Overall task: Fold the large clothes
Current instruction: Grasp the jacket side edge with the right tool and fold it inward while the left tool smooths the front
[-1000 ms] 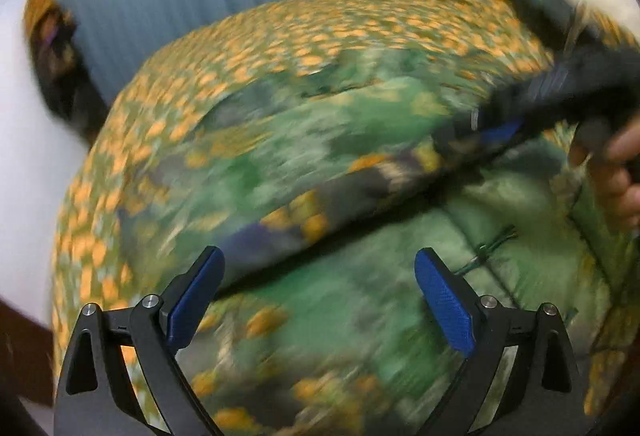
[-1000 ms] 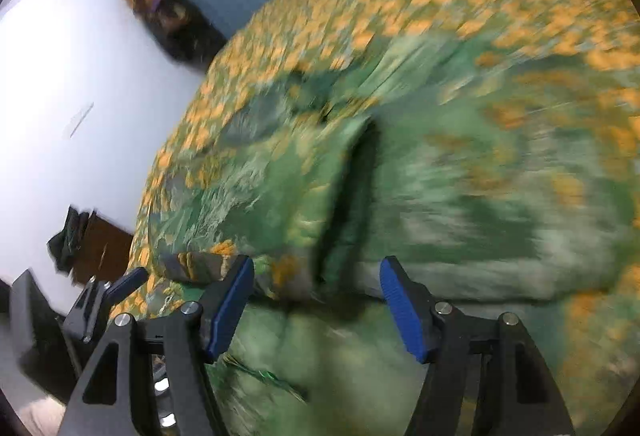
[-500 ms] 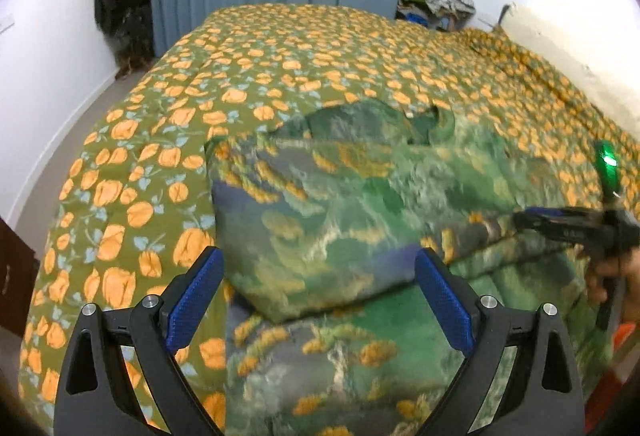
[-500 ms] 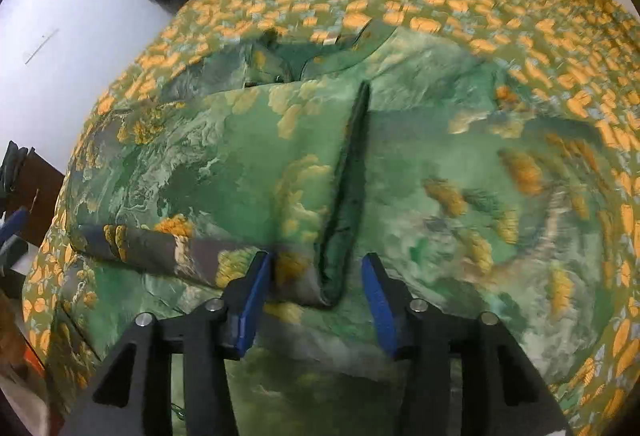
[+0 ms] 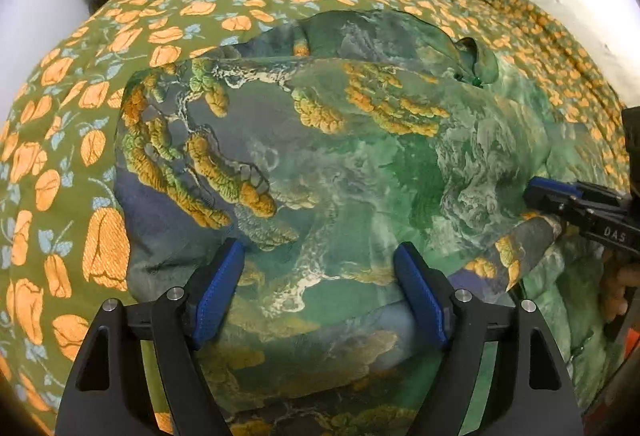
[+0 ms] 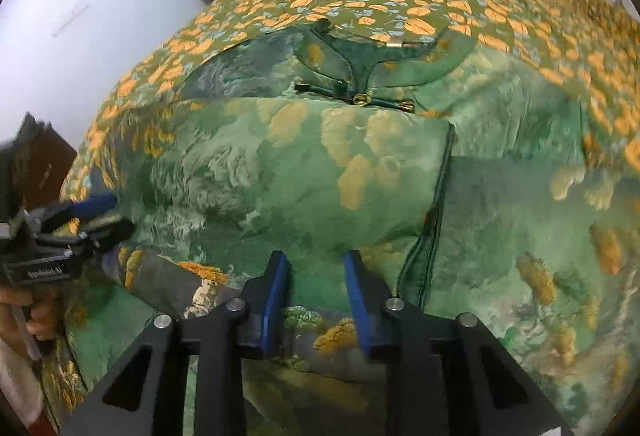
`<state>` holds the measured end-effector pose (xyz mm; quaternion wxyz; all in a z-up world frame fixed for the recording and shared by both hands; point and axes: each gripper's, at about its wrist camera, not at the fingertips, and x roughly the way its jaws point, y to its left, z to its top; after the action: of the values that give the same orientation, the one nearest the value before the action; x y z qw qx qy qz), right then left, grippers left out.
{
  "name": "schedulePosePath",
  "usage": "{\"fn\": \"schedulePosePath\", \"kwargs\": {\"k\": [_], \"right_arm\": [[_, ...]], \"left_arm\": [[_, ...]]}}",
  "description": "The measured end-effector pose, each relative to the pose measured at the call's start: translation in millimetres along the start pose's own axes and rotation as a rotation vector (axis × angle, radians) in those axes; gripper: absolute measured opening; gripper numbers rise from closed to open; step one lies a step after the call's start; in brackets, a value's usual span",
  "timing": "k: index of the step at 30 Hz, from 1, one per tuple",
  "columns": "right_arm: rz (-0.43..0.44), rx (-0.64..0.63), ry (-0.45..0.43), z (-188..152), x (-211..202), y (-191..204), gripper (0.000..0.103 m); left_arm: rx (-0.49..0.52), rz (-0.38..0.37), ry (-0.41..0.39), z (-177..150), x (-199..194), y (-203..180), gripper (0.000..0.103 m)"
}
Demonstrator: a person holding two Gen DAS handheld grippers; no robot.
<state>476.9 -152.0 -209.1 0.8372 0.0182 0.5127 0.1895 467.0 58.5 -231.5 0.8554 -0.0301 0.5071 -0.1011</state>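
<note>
Mid-fold: left gripper (image 5: 320,276) and right gripper (image 6: 316,288) both apart, empty, folded green garment (image 5: 340,164) just ahead; next needs regripping an edge.

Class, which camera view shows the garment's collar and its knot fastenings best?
The right wrist view: the collar faces the camera, open and flat, with the knot fastenings visible below it. The left wrist view shows the collar only edge-on at the garment's far right, with fastenings barely visible.
</note>
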Motion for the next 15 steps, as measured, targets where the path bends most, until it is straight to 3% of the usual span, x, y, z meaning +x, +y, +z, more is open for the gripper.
{"fn": "schedulePosePath", "kwargs": {"k": [3,6,11,15], "right_arm": [[-0.007,-0.023,0.003,1,0,3,0.028],[-0.008,-0.034,-0.002,1,-4,2,0.028],[0.000,-0.025,-0.017,2,-6,-2,0.028],[0.007,-0.020,-0.024,0,-5,-4,0.028]], "left_arm": [[0.000,0.007,0.027,10,-9,-4,0.080],[-0.013,-0.048,0.016,36,-18,-1,0.085],[-0.080,-0.029,0.081,77,33,26,0.085],[-0.188,-0.049,-0.004,97,38,40,0.088]]}}
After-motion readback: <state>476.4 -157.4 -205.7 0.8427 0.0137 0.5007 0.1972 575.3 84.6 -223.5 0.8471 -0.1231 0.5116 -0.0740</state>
